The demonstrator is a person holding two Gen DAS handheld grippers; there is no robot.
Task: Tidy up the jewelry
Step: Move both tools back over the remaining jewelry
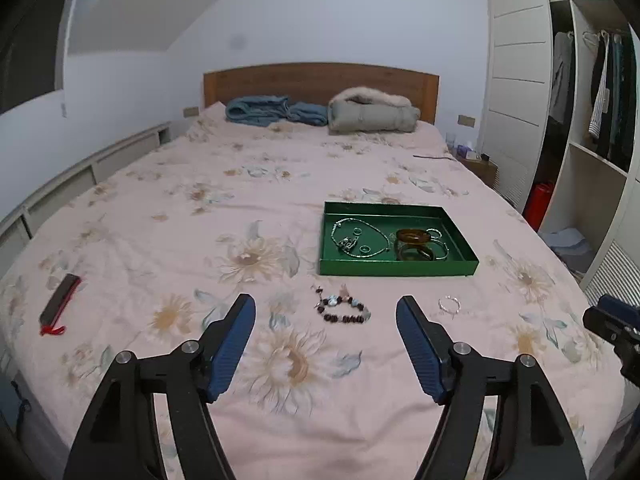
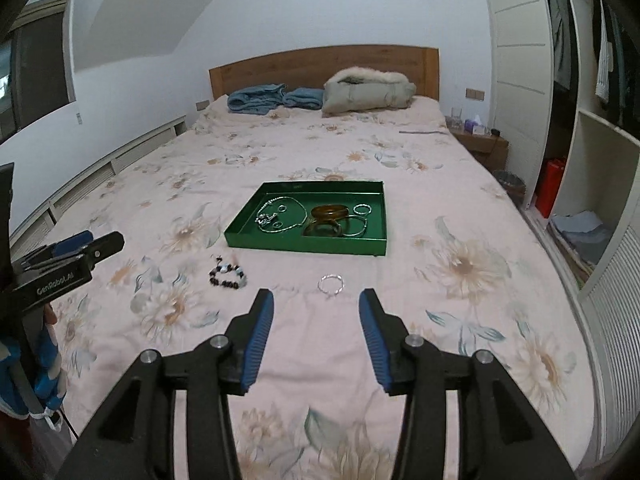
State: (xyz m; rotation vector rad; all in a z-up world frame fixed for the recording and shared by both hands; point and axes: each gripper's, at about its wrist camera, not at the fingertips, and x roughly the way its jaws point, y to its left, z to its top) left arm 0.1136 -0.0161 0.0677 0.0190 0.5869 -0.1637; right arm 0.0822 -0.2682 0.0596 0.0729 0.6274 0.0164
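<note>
Both claws stand apart and empty above the bed point(image 1: 160, 208). The left claw point(image 1: 326, 312) faces the beaded bracelet point(image 1: 344, 310); the right claw point(image 2: 316, 308) faces the silver ring bracelet point(image 2: 331, 283). Both pieces lie just short of the green tray point(image 2: 308, 248), which already holds necklaces and bangles. Next move: descend, grip, and transfer each.

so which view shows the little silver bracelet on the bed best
The right wrist view: the silver bracelet lies near centre, just ahead of the open right gripper, its loop clear. In the left wrist view it sits off to the right, smaller and fainter against the bedspread.
</note>
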